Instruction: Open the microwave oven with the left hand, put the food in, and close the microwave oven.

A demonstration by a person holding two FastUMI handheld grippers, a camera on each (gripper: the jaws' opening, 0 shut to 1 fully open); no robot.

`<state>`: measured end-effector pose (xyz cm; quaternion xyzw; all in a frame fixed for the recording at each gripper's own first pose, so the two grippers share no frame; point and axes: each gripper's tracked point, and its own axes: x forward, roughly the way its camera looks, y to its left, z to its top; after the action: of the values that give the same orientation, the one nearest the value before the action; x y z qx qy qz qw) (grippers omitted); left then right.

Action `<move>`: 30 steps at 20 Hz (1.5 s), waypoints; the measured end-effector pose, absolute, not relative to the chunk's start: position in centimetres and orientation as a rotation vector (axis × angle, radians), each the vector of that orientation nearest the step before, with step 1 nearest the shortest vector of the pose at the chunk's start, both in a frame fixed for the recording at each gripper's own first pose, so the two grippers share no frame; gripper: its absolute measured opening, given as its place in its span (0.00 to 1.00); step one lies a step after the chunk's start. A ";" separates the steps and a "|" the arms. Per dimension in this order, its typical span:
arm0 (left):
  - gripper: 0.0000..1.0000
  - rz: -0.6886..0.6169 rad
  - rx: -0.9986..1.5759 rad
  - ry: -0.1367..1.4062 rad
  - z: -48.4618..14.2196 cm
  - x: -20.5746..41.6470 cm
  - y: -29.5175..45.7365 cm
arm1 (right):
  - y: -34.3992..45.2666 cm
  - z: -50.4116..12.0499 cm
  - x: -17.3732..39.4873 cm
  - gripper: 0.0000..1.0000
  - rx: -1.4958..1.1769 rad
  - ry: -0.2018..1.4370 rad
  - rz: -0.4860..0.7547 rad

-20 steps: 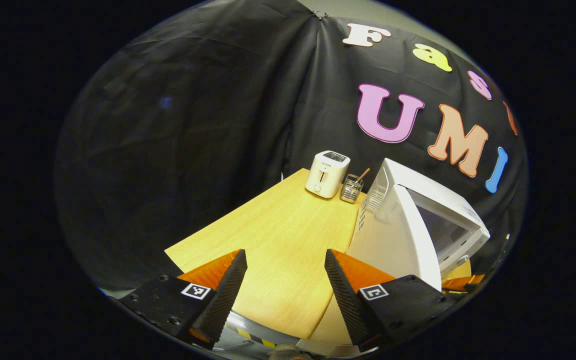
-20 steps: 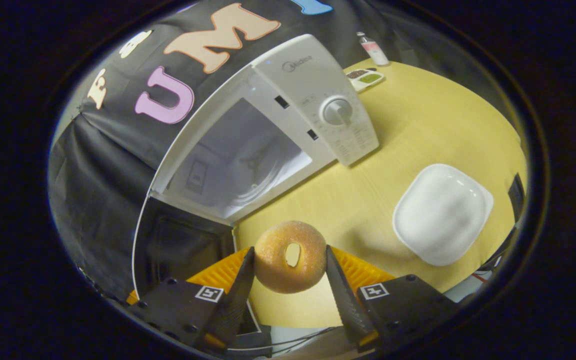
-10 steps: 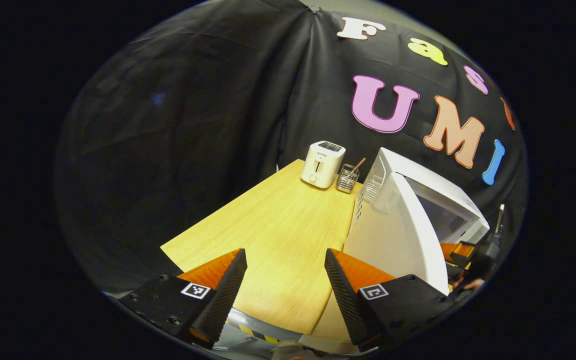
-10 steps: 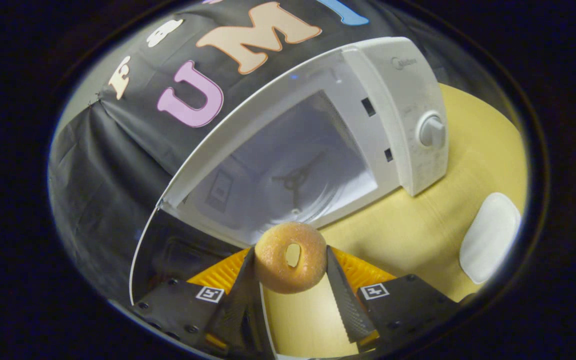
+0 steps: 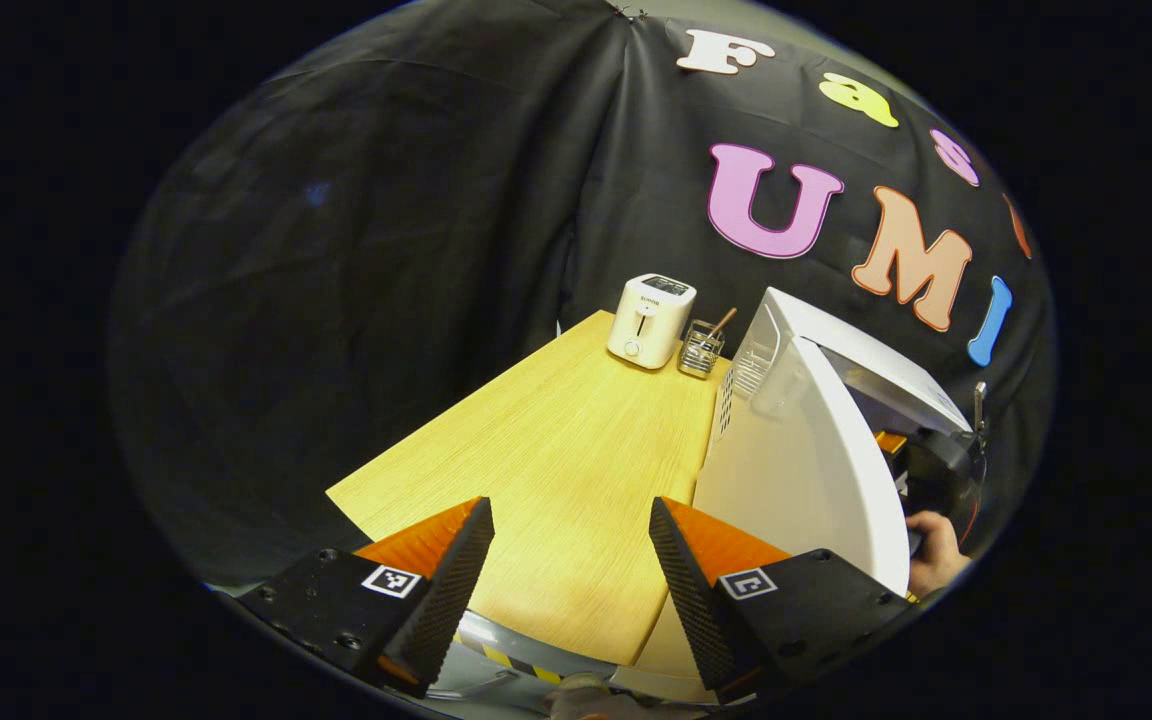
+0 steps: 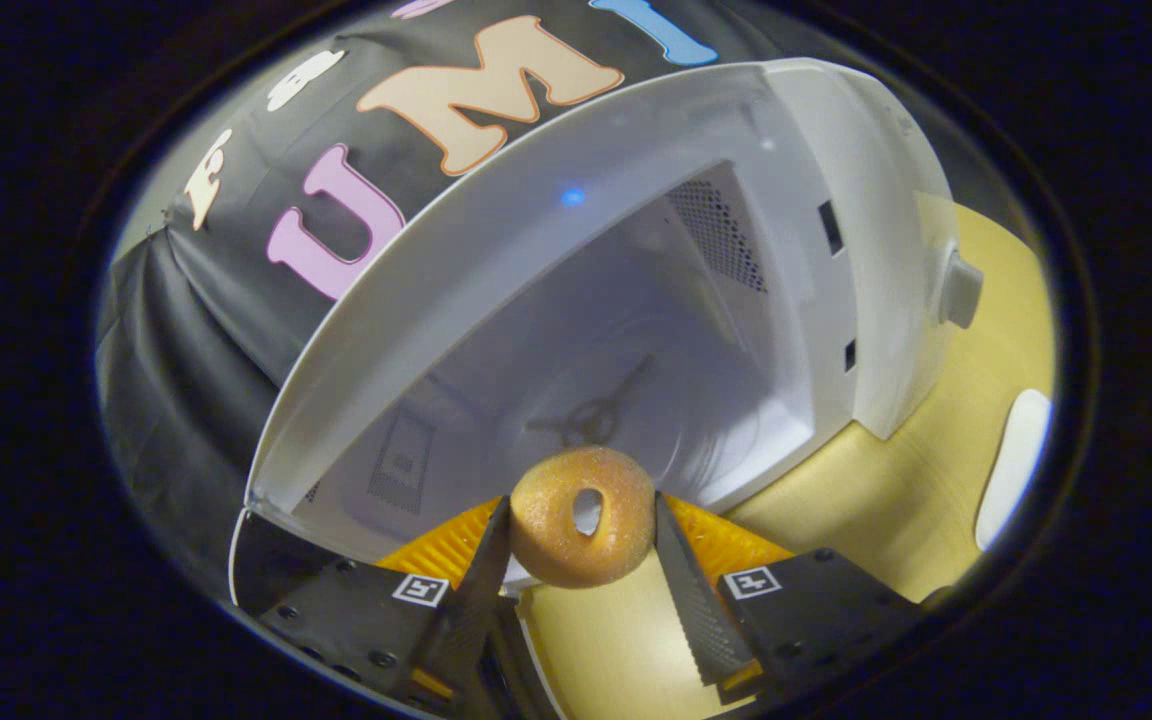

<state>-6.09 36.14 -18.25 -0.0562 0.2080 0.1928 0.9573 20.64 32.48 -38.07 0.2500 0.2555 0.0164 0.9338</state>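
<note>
A: At the open mouth of the white microwave oven [image 6: 636, 300], our right gripper [image 6: 581, 545] pinches the golden ring doughnut [image 6: 581, 528]. Step 2.

B: Our left gripper [image 5: 571, 570] hangs spread, empty. Next, we reach deeper, then release.

The right tool [image 6: 581, 560] grips a doughnut [image 6: 581, 515] at the open microwave [image 6: 636, 330]; white plate [image 6: 1011, 465] at 3 o'clock.

Microwave oven [image 6: 876, 250]: white, pale grey cavity. Doughnut [image 6: 581, 515]: golden-brown, sugar-speckled. Tabletop [image 5: 576, 470]: light yellow wood grain. Toaster [image 5: 650, 321]: cream-white, dark top. Plate [image 6: 1011, 470]: white. Cutlery holder [image 5: 700, 352]: wire mesh, silvery.
</note>
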 end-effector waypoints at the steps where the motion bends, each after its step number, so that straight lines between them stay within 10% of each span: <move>1: 0.93 0.390 -0.114 0.425 -18.3 -6.0 36.1 | 32.4 -37.9 21.5 0.76 0.498 0.496 0.022; 8: 0.93 0.377 -0.094 0.442 -18.4 -5.9 36.0 | 32.4 -38.2 23.6 0.77 0.480 0.455 -0.011; 10: 0.93 0.378 -0.092 0.440 -18.4 -5.9 36.0 | 32.4 -38.5 23.5 1.00 0.472 0.461 -0.013; 24: 0.93 0.352 -0.096 0.455 -18.8 -6.7 35.1 | 30.7 -38.2 18.6 0.99 0.255 0.471 0.065; 30: 0.59 0.291 -0.078 0.492 -19.8 -6.8 33.5 | 29.8 -35.8 14.3 1.00 0.200 0.476 0.141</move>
<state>-6.83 33.54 -19.79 -0.0383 0.2428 0.1433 0.9587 14.29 29.80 -35.80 0.0986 0.2351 0.0698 0.9644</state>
